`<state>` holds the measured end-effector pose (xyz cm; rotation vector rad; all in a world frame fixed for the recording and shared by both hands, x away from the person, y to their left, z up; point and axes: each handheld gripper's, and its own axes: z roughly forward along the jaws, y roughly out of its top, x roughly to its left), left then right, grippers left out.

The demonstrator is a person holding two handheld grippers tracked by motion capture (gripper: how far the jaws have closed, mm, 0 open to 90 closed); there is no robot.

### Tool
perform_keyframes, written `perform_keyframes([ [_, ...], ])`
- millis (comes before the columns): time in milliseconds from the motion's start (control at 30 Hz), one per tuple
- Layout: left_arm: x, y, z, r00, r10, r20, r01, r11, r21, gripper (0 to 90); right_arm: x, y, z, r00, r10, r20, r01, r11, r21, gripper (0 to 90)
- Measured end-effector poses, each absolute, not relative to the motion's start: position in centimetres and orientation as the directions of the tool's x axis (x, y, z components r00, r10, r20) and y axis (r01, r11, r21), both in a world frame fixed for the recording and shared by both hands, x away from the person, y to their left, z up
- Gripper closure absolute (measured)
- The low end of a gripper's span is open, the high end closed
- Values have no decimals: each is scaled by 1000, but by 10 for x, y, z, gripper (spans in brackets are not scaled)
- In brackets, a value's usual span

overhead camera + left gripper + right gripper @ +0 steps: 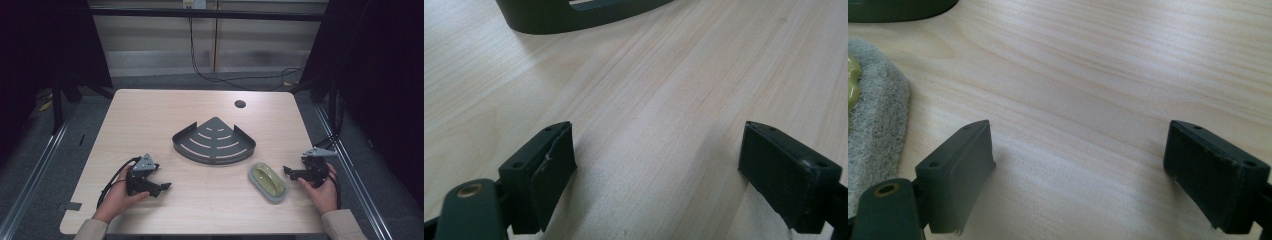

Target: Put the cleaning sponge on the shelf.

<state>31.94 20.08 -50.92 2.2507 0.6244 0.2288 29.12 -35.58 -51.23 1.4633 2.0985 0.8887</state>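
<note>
A dark grey corner shelf rack (214, 140) with slotted floor sits mid-table; its curved wall (574, 15) shows at the top of the left gripper view. An oval grey scouring pad with a yellow-green top (268, 182) lies right of it; its fuzzy grey edge (875, 120) shows at the left of the right gripper view. My left gripper (162, 187) rests on the table at the front left, jaws wide apart over bare wood (659, 165). Low at the front right, my right gripper (288, 171) points at the pad, open with nothing between its jaws (1080, 170).
The wooden table (150, 115) has a round cable hole (240, 104) at the back right. Cables trail from both grippers. Black frame posts and dark curtains stand on both sides; a cable hangs down the back wall.
</note>
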Motion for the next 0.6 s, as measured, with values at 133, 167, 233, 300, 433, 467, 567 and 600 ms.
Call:
perform_keyframes([
  [133,319,201,-509,863,503,-31,364,-580,729,143,291,-356,-512,-351,936,14,661,237,712,121],
  [167,319,201,-509,863,504,-32,365,-581,727,143,291,-356,-512,-352,936,15,659,237,714,122],
  [233,319,201,-509,863,504,-32,365,-580,728,144,291,-356,-512,-351,936,16,660,236,713,124],
  [300,319,201,-509,863,504,-31,365,-581,727,143,292,-355,-510,-344,939,22,678,232,698,136],
  [433,319,201,-509,863,504,-32,365,-580,728,143,295,-356,-503,-354,935,18,716,258,649,189],
  [467,319,201,-509,863,504,-31,366,-581,727,144,298,-358,-500,-359,932,39,737,258,625,196],
  [567,319,201,-509,863,504,-31,365,-581,727,143,300,-359,-497,-360,932,53,760,259,596,200],
  [600,319,201,-509,863,504,-31,365,-581,727,143,302,-360,-493,-369,927,62,773,269,575,205],
])
